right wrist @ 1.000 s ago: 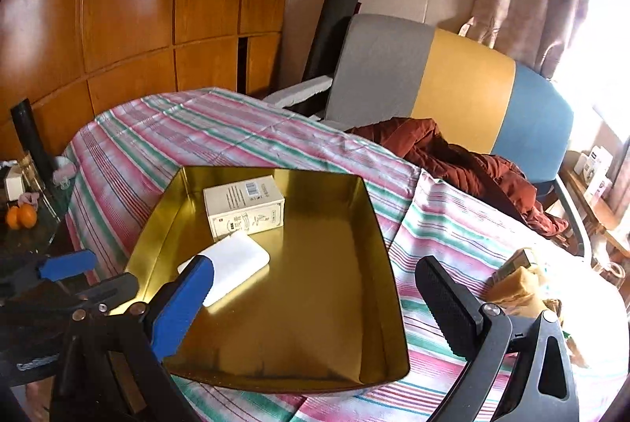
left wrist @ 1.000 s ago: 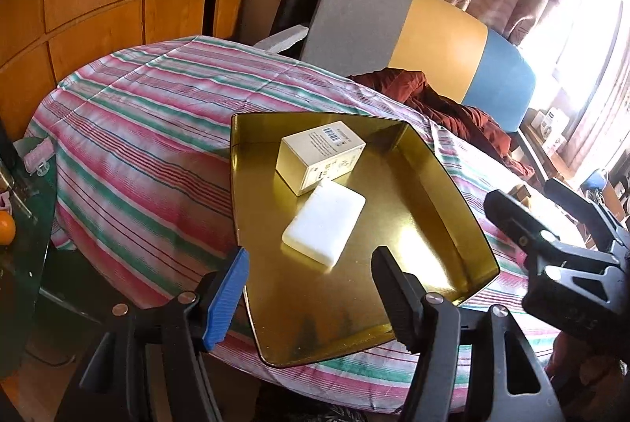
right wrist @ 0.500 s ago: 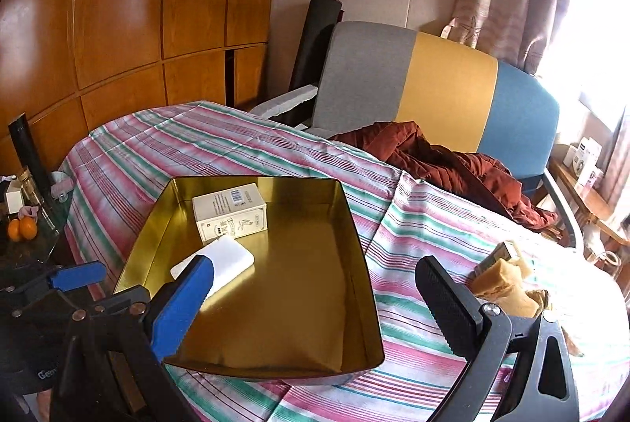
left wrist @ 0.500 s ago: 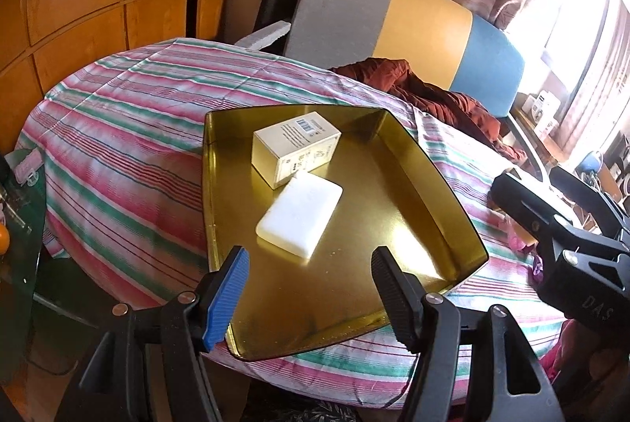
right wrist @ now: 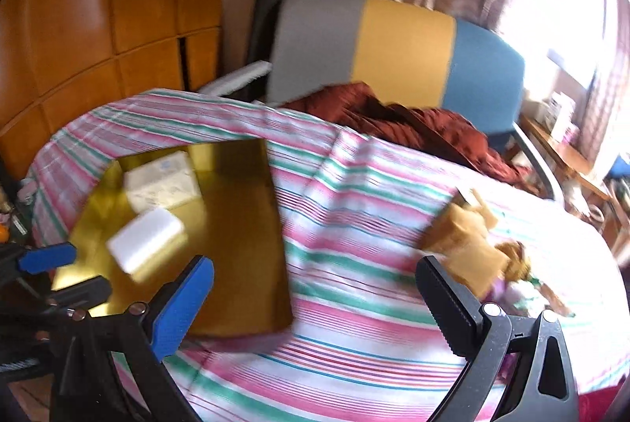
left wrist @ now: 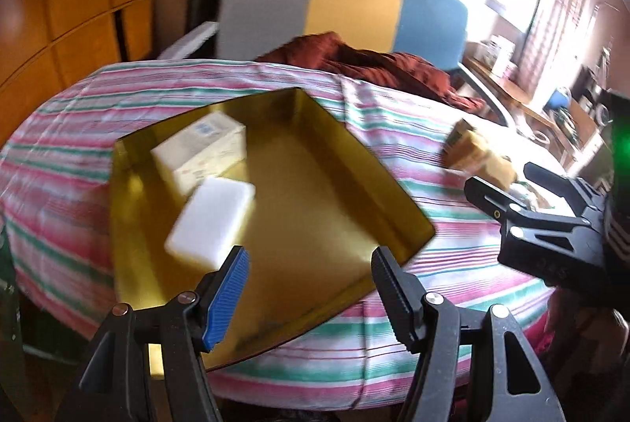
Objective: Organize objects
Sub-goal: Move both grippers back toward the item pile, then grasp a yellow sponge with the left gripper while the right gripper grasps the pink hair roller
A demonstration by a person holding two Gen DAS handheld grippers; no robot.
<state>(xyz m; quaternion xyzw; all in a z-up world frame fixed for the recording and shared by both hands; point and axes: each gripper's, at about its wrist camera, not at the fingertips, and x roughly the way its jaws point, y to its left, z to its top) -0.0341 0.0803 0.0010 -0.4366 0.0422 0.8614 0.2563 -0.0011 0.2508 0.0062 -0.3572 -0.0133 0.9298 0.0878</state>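
A gold tray (left wrist: 338, 209) (right wrist: 244, 248) sits on the striped tablecloth. In it lie a cream carton (left wrist: 201, 150) (right wrist: 161, 181) and a white block (left wrist: 210, 221) (right wrist: 145, 244). My left gripper (left wrist: 311, 276) is open and empty over the tray's near edge. My right gripper (right wrist: 315, 288) is open and empty above the cloth, right of the tray. A tan box (right wrist: 464, 244) (left wrist: 476, 154) lies among small loose items at the cloth's right side, just beyond the right finger.
A grey, yellow and blue chair back (right wrist: 397, 47) stands behind the table with a dark red cloth (right wrist: 413, 122) heaped in front of it. Wooden wall panels (right wrist: 98, 28) are on the left. A cluttered side shelf (right wrist: 563, 130) is at the right.
Both grippers have swung to the right; the tray has slid left in both views and the tan box pile has come closer to the right gripper. The frames are motion-blurred.
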